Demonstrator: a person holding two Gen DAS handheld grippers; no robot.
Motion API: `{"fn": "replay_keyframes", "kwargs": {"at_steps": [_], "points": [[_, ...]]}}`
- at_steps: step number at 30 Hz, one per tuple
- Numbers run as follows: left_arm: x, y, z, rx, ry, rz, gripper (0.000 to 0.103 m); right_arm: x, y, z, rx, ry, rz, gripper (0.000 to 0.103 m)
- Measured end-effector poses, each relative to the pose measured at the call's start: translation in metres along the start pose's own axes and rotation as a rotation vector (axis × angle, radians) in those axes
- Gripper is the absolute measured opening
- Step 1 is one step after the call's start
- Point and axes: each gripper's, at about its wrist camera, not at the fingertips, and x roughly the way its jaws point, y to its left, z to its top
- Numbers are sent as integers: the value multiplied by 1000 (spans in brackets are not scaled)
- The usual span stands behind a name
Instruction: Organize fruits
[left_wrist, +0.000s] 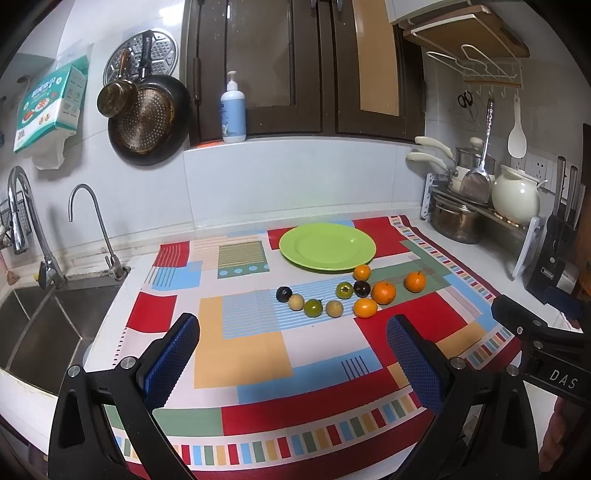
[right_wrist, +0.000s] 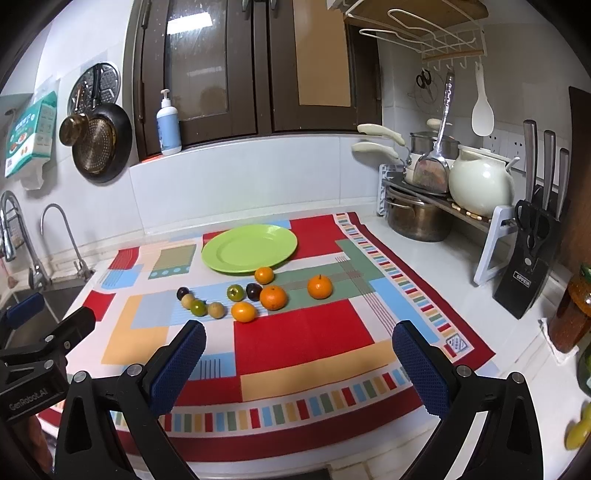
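An empty green plate (left_wrist: 327, 246) (right_wrist: 249, 248) sits at the back of a colourful patterned cloth (left_wrist: 258, 354) (right_wrist: 303, 332). In front of it lie several small fruits: oranges (left_wrist: 383, 292) (right_wrist: 273, 297), dark plums (left_wrist: 284, 294) (right_wrist: 253, 291), green ones (left_wrist: 313, 308) (right_wrist: 235, 292) and tan ones (left_wrist: 334, 308) (right_wrist: 216, 309). My left gripper (left_wrist: 293, 328) is open and empty, above the cloth short of the fruits. My right gripper (right_wrist: 299, 336) is open and empty, also short of them. Each gripper shows at the edge of the other's view.
A sink (left_wrist: 40, 325) with taps (left_wrist: 92, 229) lies left of the cloth. A dish rack with pots (right_wrist: 421, 218) and a white pot (right_wrist: 480, 184), and a knife block (right_wrist: 532, 254), stand at the right. A soap bottle (left_wrist: 233, 110) stands on the sill.
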Motion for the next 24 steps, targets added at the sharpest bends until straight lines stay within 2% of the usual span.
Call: {"fn": "replay_keyframes", "kwargs": {"at_steps": [24], "points": [[-6, -4, 4, -1, -27, -4, 103, -2, 1, 3, -1, -14, 10, 102]]}}
